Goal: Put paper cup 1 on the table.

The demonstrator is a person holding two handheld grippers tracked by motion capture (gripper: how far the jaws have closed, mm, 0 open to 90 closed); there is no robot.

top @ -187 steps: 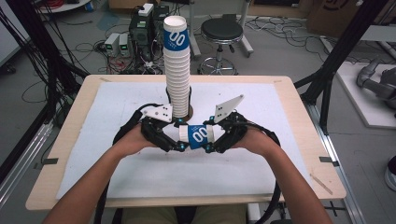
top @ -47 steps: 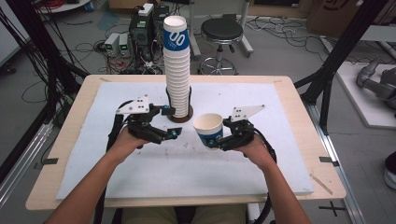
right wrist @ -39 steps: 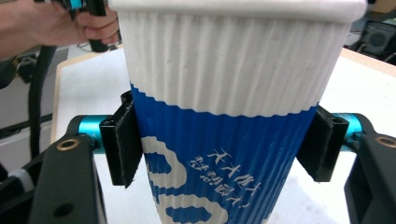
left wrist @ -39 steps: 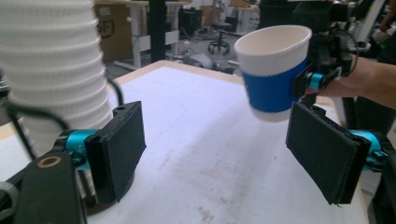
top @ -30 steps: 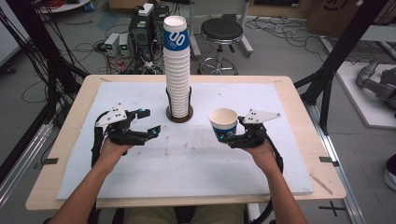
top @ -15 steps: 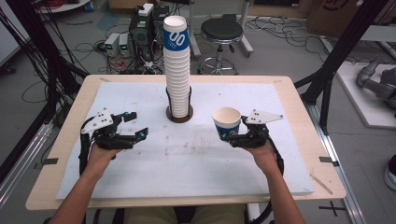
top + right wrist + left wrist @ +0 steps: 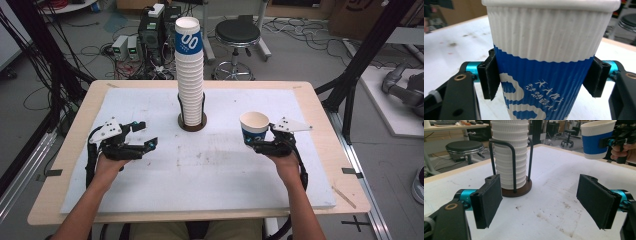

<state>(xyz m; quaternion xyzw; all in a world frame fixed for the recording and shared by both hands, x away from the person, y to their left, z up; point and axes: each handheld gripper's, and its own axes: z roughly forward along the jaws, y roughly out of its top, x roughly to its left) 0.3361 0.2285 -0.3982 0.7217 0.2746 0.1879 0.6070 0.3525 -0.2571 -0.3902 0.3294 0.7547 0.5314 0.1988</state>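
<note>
A tall stack of white ribbed paper cups [image 7: 190,75], the top one banded blue, stands in a black wire holder [image 7: 192,124] at the middle back of the white mat [image 7: 210,170]. At the mat's right, my right gripper [image 7: 256,142] is shut on a single white-and-blue cup [image 7: 253,125], upright and just above the mat. In the right gripper view its pads [image 7: 490,77] press on the cup's blue band [image 7: 544,82]. My left gripper [image 7: 148,134] hovers open at the left; its jaws have just closed a little, with nothing between them [image 7: 541,200]. It faces the stack [image 7: 510,150].
The wooden table edge [image 7: 325,115] frames the stained mat. Behind the table a black stool [image 7: 237,32], electronics boxes [image 7: 155,30] and cables lie on the floor. Black frame posts [image 7: 360,65] stand at both sides.
The two hands have drawn apart from the stack: the left gripper moved left and toward the near edge, while the right carried the cup to the right and slightly lower.
</note>
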